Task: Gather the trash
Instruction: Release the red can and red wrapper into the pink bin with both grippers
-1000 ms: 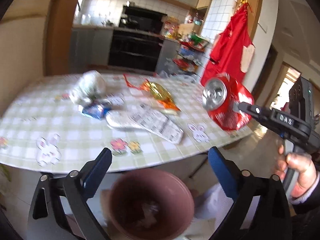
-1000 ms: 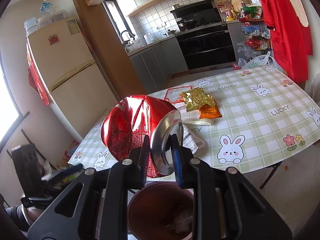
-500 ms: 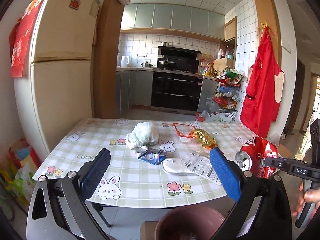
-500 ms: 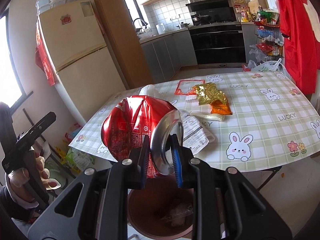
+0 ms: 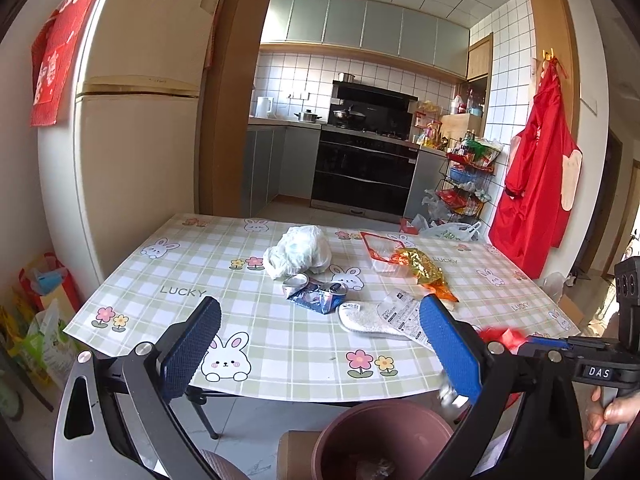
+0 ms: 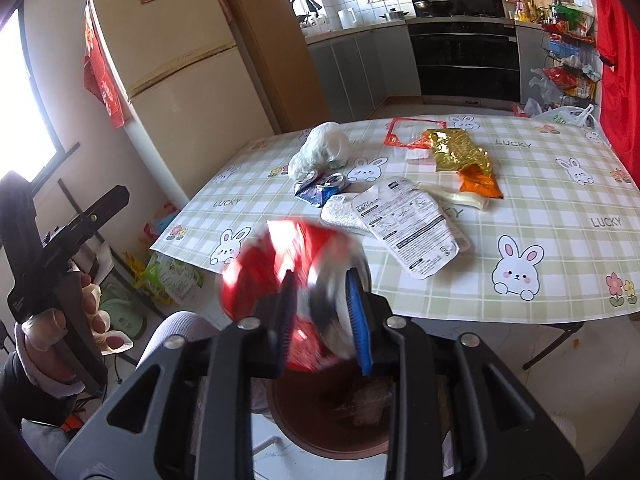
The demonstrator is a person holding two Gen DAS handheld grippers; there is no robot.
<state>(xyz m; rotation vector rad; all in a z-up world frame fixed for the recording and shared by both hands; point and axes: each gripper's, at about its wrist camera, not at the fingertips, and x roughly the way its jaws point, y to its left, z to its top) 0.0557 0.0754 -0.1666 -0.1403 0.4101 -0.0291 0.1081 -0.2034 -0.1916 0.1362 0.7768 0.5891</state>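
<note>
A crushed red can [image 6: 304, 264], blurred with motion, sits between the fingers of my right gripper [image 6: 322, 312], whose jaws are opening; the pads no longer pinch it. It hangs right above the brown bin [image 6: 300, 432] on the floor in front of the table. In the left wrist view the red can [image 5: 502, 336] shows as a smear beside the right gripper [image 5: 548, 343], over the bin [image 5: 352, 420]. My left gripper [image 5: 320, 312] is open and holds nothing, facing the table [image 5: 248, 320].
On the checked tablecloth lie a white plastic bag [image 5: 298, 252], a crushed blue can [image 5: 316, 298], a white printed packet [image 5: 394, 316], a gold and orange wrapper [image 5: 422, 270] and a red-rimmed tray [image 5: 380, 246]. A fridge [image 5: 132, 168] stands at the left.
The right gripper's jaws have parted and the red can, held firmly before, now blurs and slips between them. The left gripper has tilted up from the bin toward the table.
</note>
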